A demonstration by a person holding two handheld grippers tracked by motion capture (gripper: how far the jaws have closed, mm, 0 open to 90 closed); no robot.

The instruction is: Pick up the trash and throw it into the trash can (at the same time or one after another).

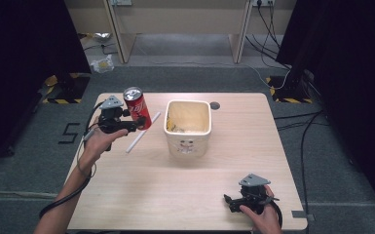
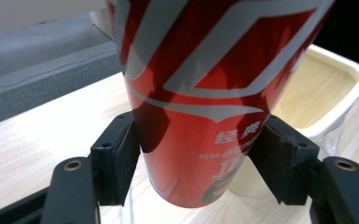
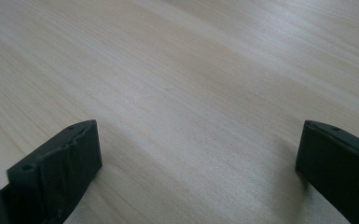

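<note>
A red drink can (image 1: 137,107) with white lettering hangs tilted above the left part of the wooden table (image 1: 224,165), with my left gripper (image 1: 135,120) shut on its lower half. In the left gripper view both black pads press the can (image 2: 205,102) from either side. A cream square tub (image 1: 188,126) stands at the table's middle, just right of the can, and it shows behind the can in the left gripper view as the tub (image 2: 321,88). My right gripper (image 1: 230,202) rests near the front right edge, its jaws wide apart over bare wood (image 3: 191,93).
A white straw (image 1: 142,132) lies on the table between the can and the tub's left side. A dark round hole (image 1: 215,105) marks the tabletop behind the tub. Cables and desk legs stand on the floor beyond the table.
</note>
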